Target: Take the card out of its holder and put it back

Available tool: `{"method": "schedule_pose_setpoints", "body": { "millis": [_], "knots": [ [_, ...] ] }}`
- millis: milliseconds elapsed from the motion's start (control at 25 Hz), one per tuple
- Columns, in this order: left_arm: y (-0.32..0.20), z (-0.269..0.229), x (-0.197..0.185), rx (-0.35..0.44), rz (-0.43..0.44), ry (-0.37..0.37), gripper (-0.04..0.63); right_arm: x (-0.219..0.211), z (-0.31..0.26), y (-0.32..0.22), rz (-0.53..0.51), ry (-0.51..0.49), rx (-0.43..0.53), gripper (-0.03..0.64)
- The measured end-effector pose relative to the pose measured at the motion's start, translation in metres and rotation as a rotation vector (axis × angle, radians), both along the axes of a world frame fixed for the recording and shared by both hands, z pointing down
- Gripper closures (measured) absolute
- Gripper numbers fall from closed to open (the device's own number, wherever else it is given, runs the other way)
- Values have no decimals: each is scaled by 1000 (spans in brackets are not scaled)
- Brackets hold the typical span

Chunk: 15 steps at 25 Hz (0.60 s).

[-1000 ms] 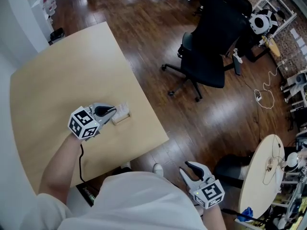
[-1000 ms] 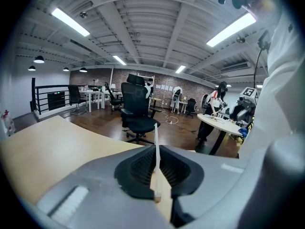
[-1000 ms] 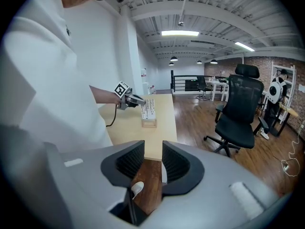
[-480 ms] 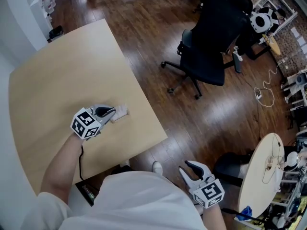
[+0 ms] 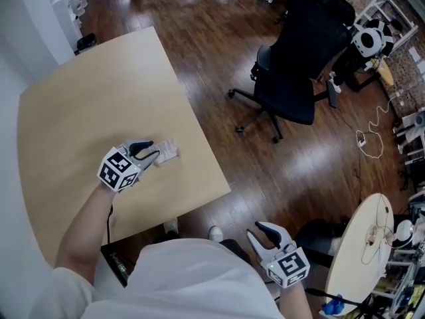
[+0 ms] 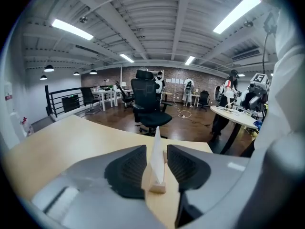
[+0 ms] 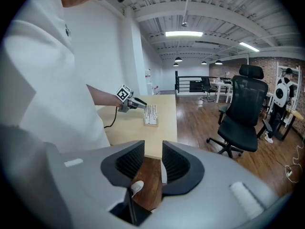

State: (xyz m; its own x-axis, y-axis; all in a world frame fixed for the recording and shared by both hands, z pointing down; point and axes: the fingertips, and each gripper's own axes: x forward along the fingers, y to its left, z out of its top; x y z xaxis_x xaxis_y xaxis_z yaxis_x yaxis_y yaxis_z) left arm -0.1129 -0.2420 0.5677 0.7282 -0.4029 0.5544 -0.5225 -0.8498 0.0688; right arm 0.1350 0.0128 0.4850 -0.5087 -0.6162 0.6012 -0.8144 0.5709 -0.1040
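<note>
**A:** Nearest item?

**B:** Right gripper (image 7: 153, 152). It hangs beside the person, off the near edge of the worktop (image 5: 80, 111) and over the floor. The jaws are parted and there is nothing between them. Not in use.

**A:** Next out?

**B:** Left gripper (image 5: 154, 153). It is over the worktop, near the right edge and towards the near right corner. Change noted: its jaws have just been opening, and they now stand wide, one either side of the card (image 6: 157, 151). A gap shows on each side and neither pad presses on it. Released, nothing gripped.

**A:** What does that mean for the job?

**B:** Judged, not seen: the card has been let go after being put back, so the return step looks finished. What is left is to draw the gripper back without brushing the card.

**A:** Any containers?

**B:** One. The holder (image 6: 156, 186) is a small pale wooden block that sits flat on the worktop between the jaws.

**A:** Contents?

**B:** One white card, standing upright on its lower edge in the slot. From the right gripper view its face shows dark print, too small to read. No second card is visible.

**A:** Anything beyond it?

**B:** Past the worktop's right edge there is a dark wood floor. A black office chair (image 5: 292, 65) stands well apart from the worktop. It has no part in the job.
</note>
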Motion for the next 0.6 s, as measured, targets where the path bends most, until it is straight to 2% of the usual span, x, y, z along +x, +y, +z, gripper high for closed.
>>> {"method": "schedule_pose_setpoints", "body": {
  "millis": [200,320,480,600],
  "knots": [
    [18,-34,-18,85,-149,-10,454,18,-3,-22,-64,-14,56,495],
    [53,-61,-24,122,-240,-4,472,25,-8,-27,-146,-28,80,495],
    [118,-94,-20,167,-367,45,474,29,-15,-29,-293,-43,130,495],
    [177,-106,-8,157,-477,120,480,35,-11,-27,-386,-64,150,495]
  ]
}}
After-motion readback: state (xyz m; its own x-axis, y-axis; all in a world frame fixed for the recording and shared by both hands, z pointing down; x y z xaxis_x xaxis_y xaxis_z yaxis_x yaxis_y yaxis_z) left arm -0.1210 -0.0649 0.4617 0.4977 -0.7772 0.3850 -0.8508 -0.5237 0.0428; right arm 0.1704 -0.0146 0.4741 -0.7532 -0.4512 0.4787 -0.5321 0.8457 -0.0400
